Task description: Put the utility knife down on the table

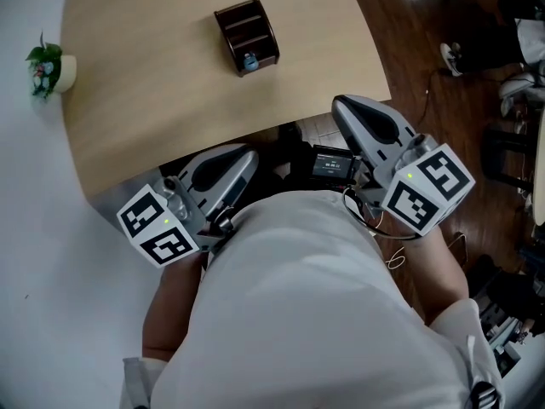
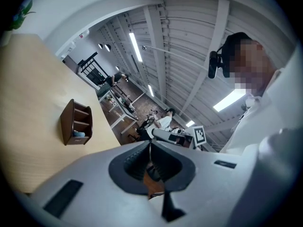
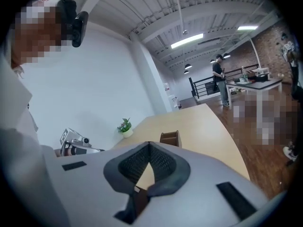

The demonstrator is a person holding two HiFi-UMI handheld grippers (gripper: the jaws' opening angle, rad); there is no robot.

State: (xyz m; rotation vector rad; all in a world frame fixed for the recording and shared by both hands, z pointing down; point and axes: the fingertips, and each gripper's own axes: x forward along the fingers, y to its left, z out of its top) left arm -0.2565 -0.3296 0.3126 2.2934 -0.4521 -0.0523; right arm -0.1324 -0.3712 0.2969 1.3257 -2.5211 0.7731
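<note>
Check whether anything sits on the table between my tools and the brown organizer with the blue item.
Nothing visible does. The table is bare between the left tool, the right tool and the organizer. The small plant stands far off at the left edge. Both tools are shut, holding nothing.

Items in view, by count. Worktop: one. Brown desk organizer: one, containing one small blue item. Potted plant: one. Hand-held tools: two, the left tool and the right tool. Marker cubes: two, the left cube and the right cube. Small screen: one.
</note>
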